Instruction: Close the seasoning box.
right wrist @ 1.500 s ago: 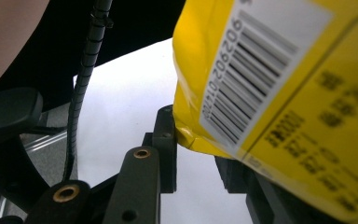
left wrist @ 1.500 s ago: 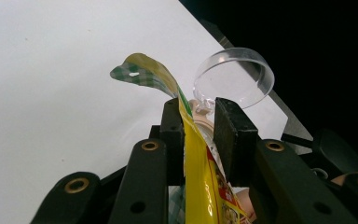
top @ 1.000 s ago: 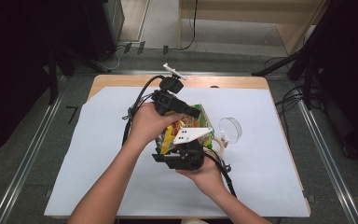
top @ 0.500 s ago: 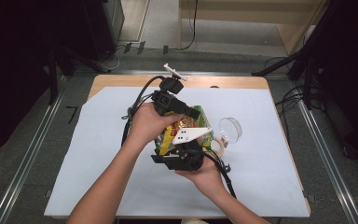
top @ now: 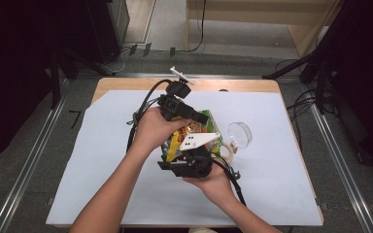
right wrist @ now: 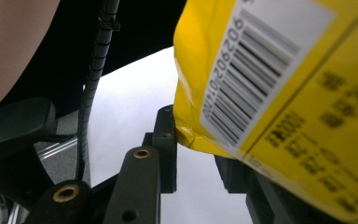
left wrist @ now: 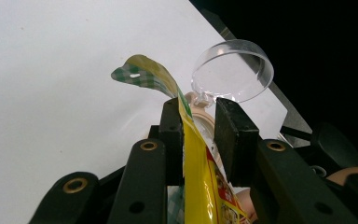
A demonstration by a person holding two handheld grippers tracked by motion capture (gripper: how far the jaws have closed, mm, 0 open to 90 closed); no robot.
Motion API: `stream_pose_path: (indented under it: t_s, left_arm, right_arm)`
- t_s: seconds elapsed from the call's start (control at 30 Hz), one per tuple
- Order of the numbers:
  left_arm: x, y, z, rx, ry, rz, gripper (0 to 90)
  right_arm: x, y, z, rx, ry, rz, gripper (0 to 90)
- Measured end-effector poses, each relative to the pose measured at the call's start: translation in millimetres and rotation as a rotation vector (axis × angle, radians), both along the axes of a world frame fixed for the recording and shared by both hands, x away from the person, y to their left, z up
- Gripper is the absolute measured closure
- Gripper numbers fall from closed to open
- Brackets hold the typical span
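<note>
Left gripper view: the yellow snack bag is seen between the narrowly parted left claw, above the tabletop. Its near corner is met by the right claw, grip unclear.

one snack bag, one clear dish, two claws

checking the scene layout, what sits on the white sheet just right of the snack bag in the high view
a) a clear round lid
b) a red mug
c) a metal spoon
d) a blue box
a: a clear round lid lies on the white sheet beside the yellow snack bag, with a roll of tape next to it.
</note>
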State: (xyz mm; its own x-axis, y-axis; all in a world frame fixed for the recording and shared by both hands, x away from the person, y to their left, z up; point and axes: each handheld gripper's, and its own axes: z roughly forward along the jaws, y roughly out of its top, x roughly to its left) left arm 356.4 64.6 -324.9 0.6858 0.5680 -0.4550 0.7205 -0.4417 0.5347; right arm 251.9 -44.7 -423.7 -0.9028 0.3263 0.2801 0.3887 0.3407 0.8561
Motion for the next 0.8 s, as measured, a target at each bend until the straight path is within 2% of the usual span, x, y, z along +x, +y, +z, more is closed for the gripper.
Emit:
stream_pose_path:
  t_s: [0.8]
  left_arm:
    - [2.7,-0.8,-1.3,0.006,0.028,0.0,73.3]
  right_arm:
    - [-1.0,0.3,0.3,0.012,0.018,-0.006,72.5]
